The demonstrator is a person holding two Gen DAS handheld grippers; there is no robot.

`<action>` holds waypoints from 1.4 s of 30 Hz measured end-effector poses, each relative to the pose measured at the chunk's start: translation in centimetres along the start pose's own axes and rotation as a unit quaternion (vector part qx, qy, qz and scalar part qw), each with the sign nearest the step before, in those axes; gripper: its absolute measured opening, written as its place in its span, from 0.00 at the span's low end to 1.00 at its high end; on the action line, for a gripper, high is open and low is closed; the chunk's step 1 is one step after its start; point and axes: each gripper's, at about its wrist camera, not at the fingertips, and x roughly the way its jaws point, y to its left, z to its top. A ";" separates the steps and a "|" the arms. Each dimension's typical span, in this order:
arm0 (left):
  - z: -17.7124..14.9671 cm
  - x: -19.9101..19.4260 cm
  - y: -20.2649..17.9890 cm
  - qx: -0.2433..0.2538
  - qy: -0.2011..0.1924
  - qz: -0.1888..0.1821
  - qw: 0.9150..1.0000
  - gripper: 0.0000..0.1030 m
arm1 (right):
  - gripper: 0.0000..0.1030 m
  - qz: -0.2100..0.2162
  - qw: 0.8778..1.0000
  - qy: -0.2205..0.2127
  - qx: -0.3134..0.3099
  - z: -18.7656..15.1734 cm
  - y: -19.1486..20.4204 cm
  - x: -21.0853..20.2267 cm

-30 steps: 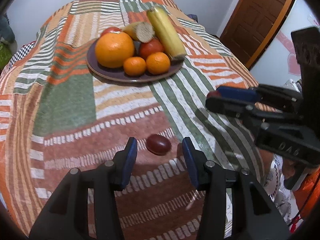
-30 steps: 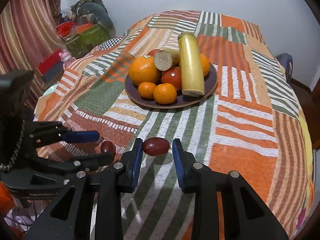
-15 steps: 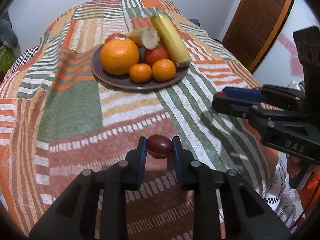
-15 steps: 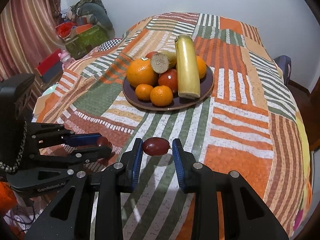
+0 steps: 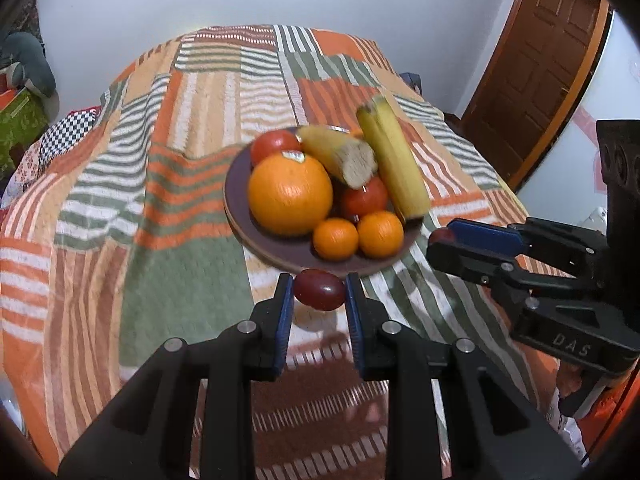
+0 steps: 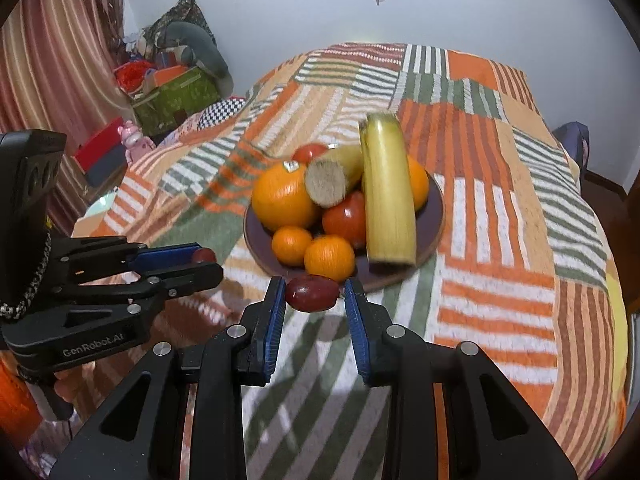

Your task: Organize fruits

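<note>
My left gripper is shut on a dark red grape, held above the bedspread just before the near rim of the brown plate. My right gripper is shut on another dark red grape, close to the plate's near rim. The plate holds a big orange, two small oranges, tomatoes and two corn cobs. Each gripper shows in the other's view: the right one and the left one.
A striped patchwork bedspread covers the bed. A brown door stands at the right. Boxes and clutter sit by a curtain at the left. A white wall is behind.
My left gripper closed on the grape lying on the bedspread and lifted it toward the plate. My right gripper, holding its grape, also moved closer to the plate.
</note>
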 end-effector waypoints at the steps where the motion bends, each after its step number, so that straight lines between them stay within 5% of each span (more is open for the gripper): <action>1: 0.4 0.1 0.1 0.001 -0.003 0.001 1.000 0.25 | 0.27 0.001 1.000 -0.002 -0.001 0.3 0.1 0.2; 25: 2.4 5.1 2.1 -0.012 0.019 -0.001 1.000 0.25 | 0.28 0.001 1.000 0.013 -0.022 2.6 -0.1 4.6; 30: 2.4 5.2 2.1 -0.011 0.022 0.009 1.000 0.32 | 0.34 0.001 1.000 0.021 -0.018 2.8 0.0 4.6; 35: 2.3 4.0 2.2 -0.020 0.014 0.004 1.000 0.34 | 0.37 0.002 1.000 0.015 -0.016 2.9 -0.2 3.9; 42: 3.1 -2.3 1.1 -0.015 -0.054 0.021 0.998 0.34 | 0.37 -0.007 0.999 -0.034 -0.011 3.6 0.0 -0.6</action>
